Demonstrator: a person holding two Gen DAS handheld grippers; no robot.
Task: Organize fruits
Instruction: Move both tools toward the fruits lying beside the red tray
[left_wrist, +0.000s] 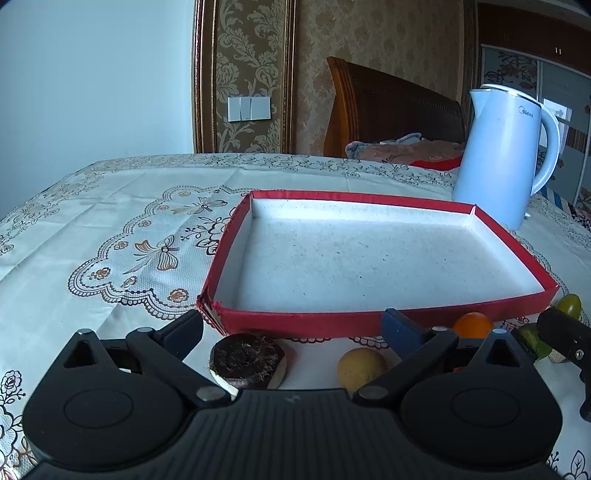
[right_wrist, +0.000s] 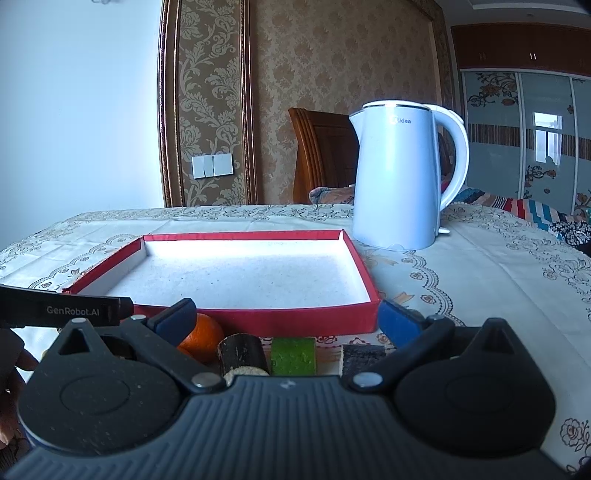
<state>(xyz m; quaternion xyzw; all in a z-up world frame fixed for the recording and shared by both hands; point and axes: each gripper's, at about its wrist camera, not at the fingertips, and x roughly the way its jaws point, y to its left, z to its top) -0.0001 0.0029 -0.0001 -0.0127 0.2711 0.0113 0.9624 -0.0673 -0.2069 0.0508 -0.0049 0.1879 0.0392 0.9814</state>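
Observation:
A shallow red box (left_wrist: 369, 321) with a white inside lies empty on the tablecloth; its near wall (right_wrist: 295, 319) faces me. In front of it sit a dark round slice (left_wrist: 247, 360), a yellow-brown round fruit (left_wrist: 360, 367), an orange (left_wrist: 471, 325), a green piece (left_wrist: 532, 338) and a small green-yellow fruit (left_wrist: 569, 304). My left gripper (left_wrist: 295, 326) is open over the slice and the round fruit. My right gripper (right_wrist: 286, 319) is open above the orange (right_wrist: 203, 336), a dark cylinder piece (right_wrist: 242, 354), a green block (right_wrist: 293, 354) and a dark textured piece (right_wrist: 364, 356).
A white electric kettle (right_wrist: 397, 177) stands behind the box's far right corner (left_wrist: 506, 155). The patterned tablecloth (left_wrist: 110, 236) spreads left and right (right_wrist: 480, 266). A wooden headboard and bedding lie beyond the table. A hand shows at the left edge of the right wrist view.

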